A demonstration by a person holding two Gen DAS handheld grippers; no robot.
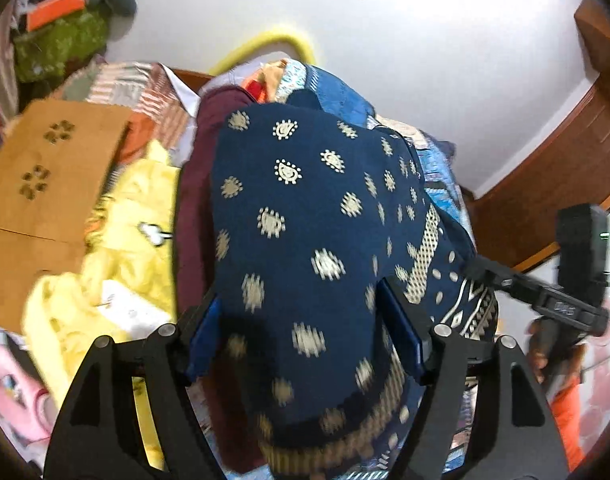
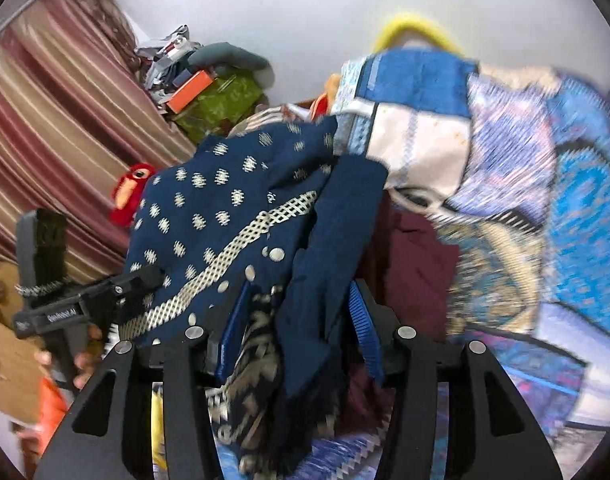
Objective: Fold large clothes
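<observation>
A large navy garment with cream printed motifs (image 1: 305, 216) hangs draped between both grippers. My left gripper (image 1: 305, 336) has its blue pads on either side of a thick fold of it and holds it up. My right gripper (image 2: 301, 320) is shut on a bunched edge of the same garment (image 2: 225, 216), with dark cloth hanging down between its fingers. The right gripper shows at the right of the left wrist view (image 1: 561, 304), the left gripper at the left of the right wrist view (image 2: 85, 304). A maroon cloth (image 1: 197, 208) lies under the garment.
A heap of clothes lies behind: blue patterned fabric (image 2: 537, 184), a yellow garment (image 1: 125, 216), a tan cloth with paw prints (image 1: 45, 176). Striped curtains (image 2: 65, 128) hang at the left. A white wall (image 1: 385, 40) and wooden furniture (image 1: 565, 168) stand behind.
</observation>
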